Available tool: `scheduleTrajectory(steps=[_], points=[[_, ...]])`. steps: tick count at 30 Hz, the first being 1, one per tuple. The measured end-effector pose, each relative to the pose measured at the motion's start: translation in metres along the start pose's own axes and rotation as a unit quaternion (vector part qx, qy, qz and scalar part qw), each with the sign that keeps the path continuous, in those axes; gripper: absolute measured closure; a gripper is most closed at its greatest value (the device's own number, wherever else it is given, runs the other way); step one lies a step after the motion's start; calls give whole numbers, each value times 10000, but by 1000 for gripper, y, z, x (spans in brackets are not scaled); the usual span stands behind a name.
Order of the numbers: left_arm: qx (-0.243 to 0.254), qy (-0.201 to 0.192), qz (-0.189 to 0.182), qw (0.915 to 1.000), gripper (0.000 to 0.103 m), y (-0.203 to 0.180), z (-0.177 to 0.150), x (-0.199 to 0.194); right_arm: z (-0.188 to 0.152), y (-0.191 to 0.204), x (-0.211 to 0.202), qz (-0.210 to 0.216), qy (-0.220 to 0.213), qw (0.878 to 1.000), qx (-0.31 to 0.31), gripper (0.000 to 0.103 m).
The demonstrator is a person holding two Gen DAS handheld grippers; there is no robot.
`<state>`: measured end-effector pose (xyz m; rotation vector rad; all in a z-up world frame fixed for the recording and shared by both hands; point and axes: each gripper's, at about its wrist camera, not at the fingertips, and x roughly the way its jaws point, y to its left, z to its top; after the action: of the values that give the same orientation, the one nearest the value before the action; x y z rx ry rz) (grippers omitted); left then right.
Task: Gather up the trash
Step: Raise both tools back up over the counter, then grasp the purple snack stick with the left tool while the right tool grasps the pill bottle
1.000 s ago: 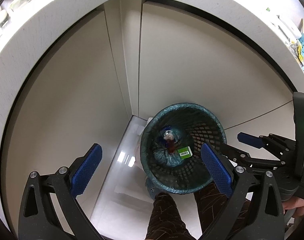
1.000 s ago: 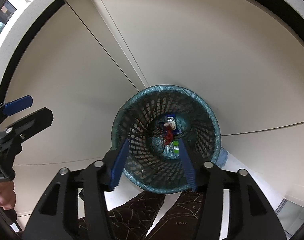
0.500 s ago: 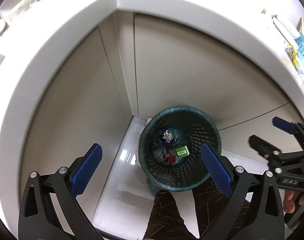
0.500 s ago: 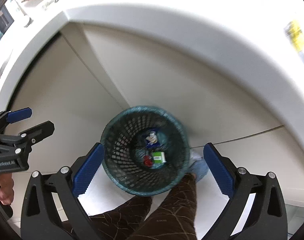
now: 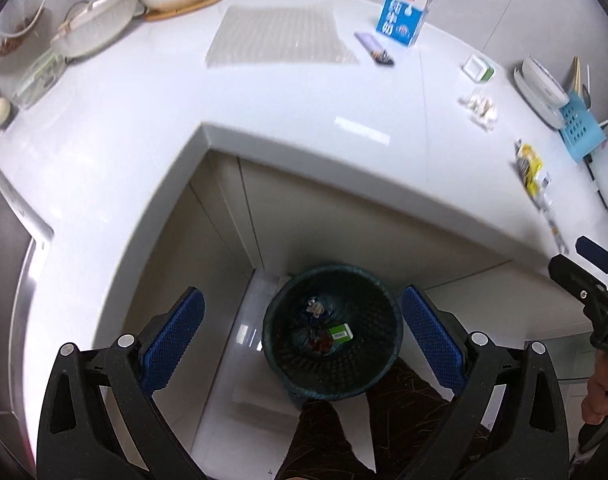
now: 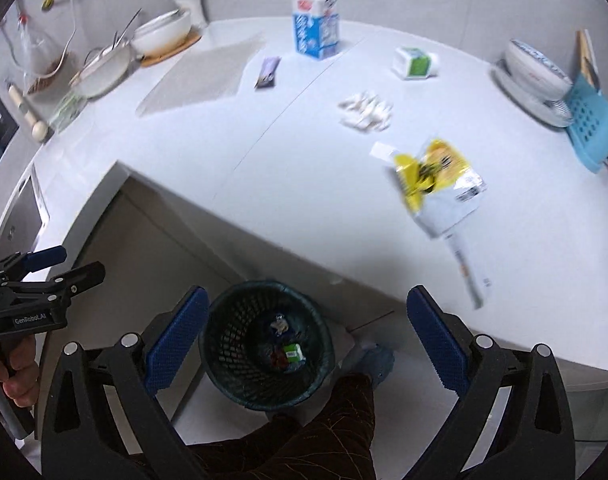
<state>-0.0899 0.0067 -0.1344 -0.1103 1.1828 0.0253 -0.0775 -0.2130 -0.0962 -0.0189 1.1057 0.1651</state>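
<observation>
A dark mesh trash bin [image 5: 332,376] [image 6: 232,344] with a teal liner stands on the floor below the counter corner. A green box [image 5: 340,333] [image 6: 293,353] and a red scrap lie in it. My left gripper [image 5: 302,292] and right gripper [image 6: 307,292] hang high above the bin, both open and empty. On the white counter [image 6: 304,184] lie a yellow snack bag [image 6: 436,184] [image 5: 530,168], crumpled white paper [image 6: 366,112], a purple wrapper [image 6: 268,72], a small green-white carton [image 6: 416,62] and a blue milk carton [image 6: 316,26] [image 5: 402,14].
Bowls [image 6: 160,34] and a mat [image 5: 280,36] sit at the counter's back left, a plate rack and a blue basket [image 6: 592,120] at the right. The person's trouser legs [image 6: 304,436] and a slipper stand beside the bin.
Both grippers rose from just over the bin to above counter height. The right gripper's jaws spread wide, and the red scrap dropped deeper into the bin.
</observation>
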Motion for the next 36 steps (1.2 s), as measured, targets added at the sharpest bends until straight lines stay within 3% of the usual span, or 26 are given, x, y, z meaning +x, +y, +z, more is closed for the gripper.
scheduleTrajectory(steps=[7,17,27,36], points=[[34,-163,-168,9997,6,-14,34,-19,21,-27,-19,-151,-215,9993,266,8],[110,-281,-57,9995,6,-33,86,-30,53,-60,-28,-306,-324,9973,587,8],[137,-179,47,9997,6,-55,137,-10,70,-92,-6,-352,-75,9962,791,8],[151,-40,72,9999,7,-78,180,26,116,-114,21,-330,-228,9973,614,8]])
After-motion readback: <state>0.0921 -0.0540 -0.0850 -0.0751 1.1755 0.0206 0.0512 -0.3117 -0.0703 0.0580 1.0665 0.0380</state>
